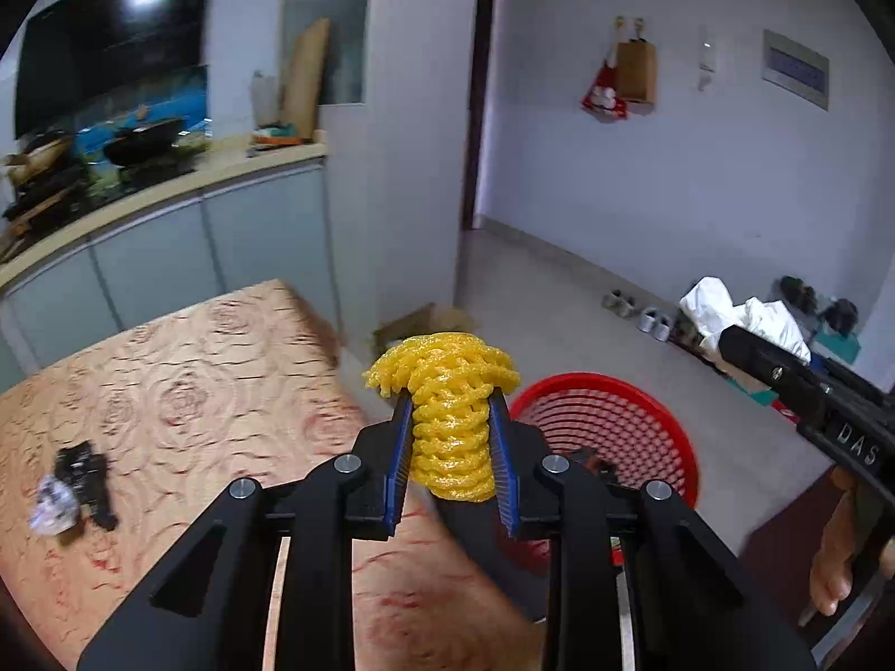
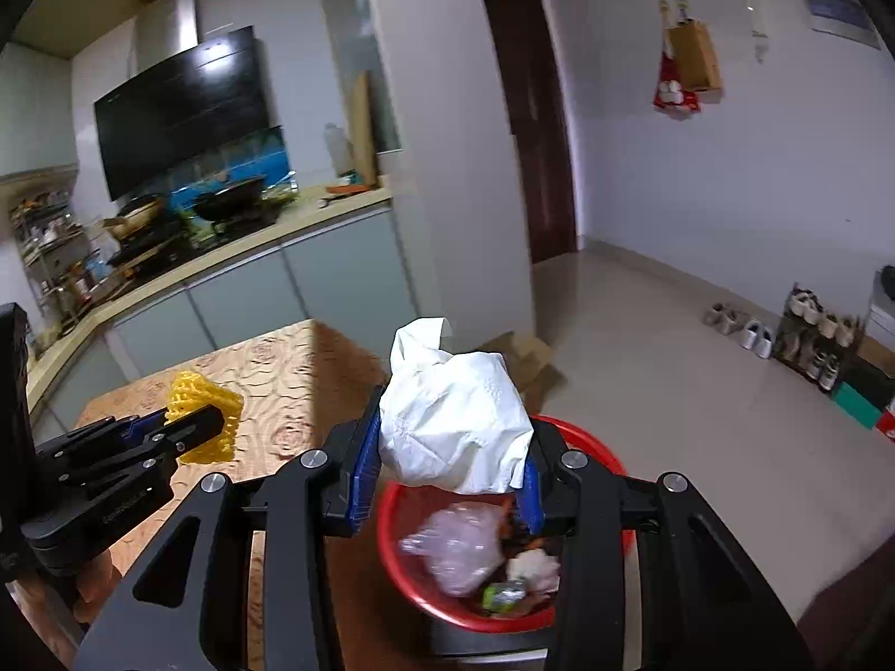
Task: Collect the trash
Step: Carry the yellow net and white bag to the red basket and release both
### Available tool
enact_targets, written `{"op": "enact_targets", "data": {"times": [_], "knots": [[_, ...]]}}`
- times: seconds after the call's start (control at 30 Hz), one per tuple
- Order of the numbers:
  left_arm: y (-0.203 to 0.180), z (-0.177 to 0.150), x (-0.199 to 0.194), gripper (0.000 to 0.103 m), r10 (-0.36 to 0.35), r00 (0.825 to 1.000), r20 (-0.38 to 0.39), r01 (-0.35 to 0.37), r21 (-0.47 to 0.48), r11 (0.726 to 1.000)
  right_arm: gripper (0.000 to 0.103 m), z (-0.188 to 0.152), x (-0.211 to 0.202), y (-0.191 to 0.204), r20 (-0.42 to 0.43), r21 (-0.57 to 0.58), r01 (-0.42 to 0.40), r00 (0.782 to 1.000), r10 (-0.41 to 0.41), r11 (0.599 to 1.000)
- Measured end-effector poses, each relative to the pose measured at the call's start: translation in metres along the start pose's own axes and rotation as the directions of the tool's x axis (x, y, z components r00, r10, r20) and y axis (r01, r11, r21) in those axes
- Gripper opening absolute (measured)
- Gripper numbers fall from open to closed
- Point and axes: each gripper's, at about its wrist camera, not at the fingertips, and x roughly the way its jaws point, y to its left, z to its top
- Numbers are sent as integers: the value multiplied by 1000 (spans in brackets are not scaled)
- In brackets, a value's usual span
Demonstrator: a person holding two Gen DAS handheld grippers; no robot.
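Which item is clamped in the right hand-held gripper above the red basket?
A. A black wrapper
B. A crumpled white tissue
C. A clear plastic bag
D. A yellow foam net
B: in the right wrist view the right hand-held gripper pinches a crumpled white tissue above the red basket.

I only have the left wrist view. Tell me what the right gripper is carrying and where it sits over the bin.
Observer: The right gripper is shut on a crumpled white tissue, right above the red basket.
Operator: Report what's already inside the basket.
Observer: A clear plastic bag, a pale crumpled wad and a small green wrapper lie inside.
Operator: Confirm how my left gripper looks from there.
Observer: The left gripper holds the yellow foam net over the table, not over the basket.
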Motion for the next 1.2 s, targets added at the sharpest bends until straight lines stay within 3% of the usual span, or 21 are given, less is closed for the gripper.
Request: {"op": "enact_targets", "data": {"times": [0.27, 0.6, 0.93, 1.2], "knots": [[-36, 3, 46, 26, -124, 990, -68, 125, 13, 992, 39, -13, 16, -27, -57, 24, 46, 997, -45, 999], [-47, -10, 92, 30, -204, 967, -155, 204, -18, 979, 39, -31, 45, -44, -141, 34, 90, 986, -85, 995], [-54, -14, 104, 56, -208, 964, -165, 213, 16, 977, 46, -40, 60, -56, -187, 58, 101, 978, -88, 993], [-48, -9, 95, 69, -219, 964, -149, 222, 6, 975, 54, -42, 60, -54, -188, 63, 93, 979, -80, 994]]}}
